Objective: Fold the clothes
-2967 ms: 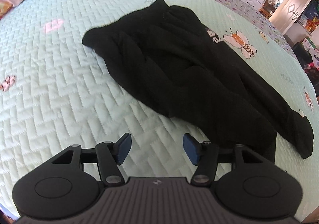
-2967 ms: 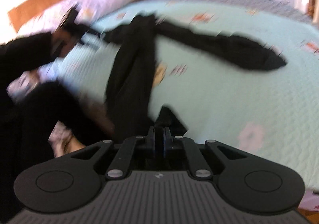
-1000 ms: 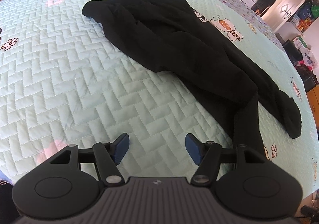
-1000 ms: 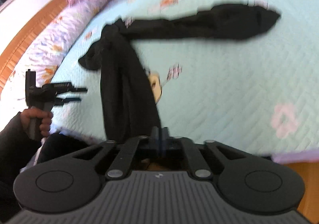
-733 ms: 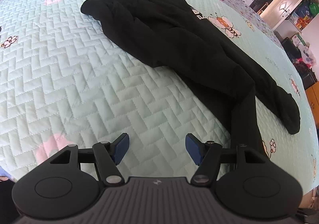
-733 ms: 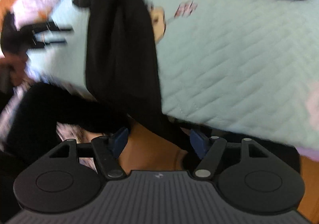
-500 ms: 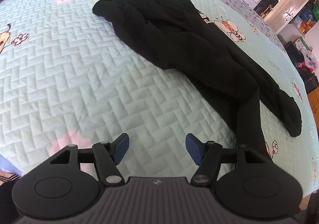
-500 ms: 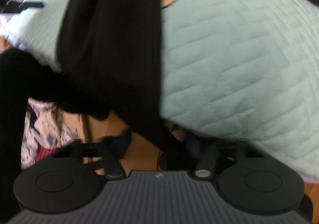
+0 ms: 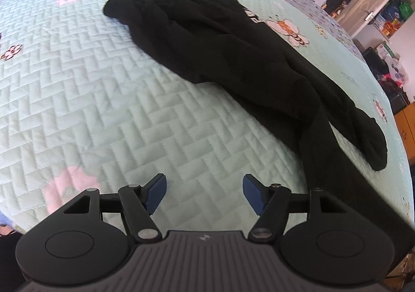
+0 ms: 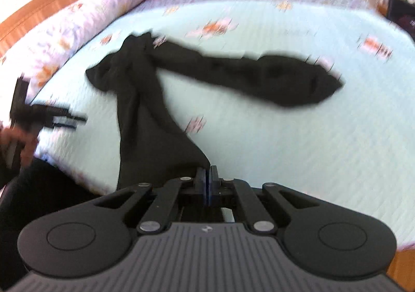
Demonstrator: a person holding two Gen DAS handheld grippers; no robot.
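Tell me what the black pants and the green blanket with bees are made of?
The black pants look like soft, matte knit fabric, maybe cotton jersey: they drape limply, wrinkle and show no shine. The green bedspread looks like quilted, padded cloth: stitched zigzag lines puff it up, with bees and flowers that look printed. The exact fibres can't be told.

Motion blur smears the person's hand [image 10: 18, 142] at the left edge.

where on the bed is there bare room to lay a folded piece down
Bare quilt lies between the left gripper and the black trousers. More lies beside the far trouser leg. It is crowded at the near edge, where the right gripper pinches the cloth.
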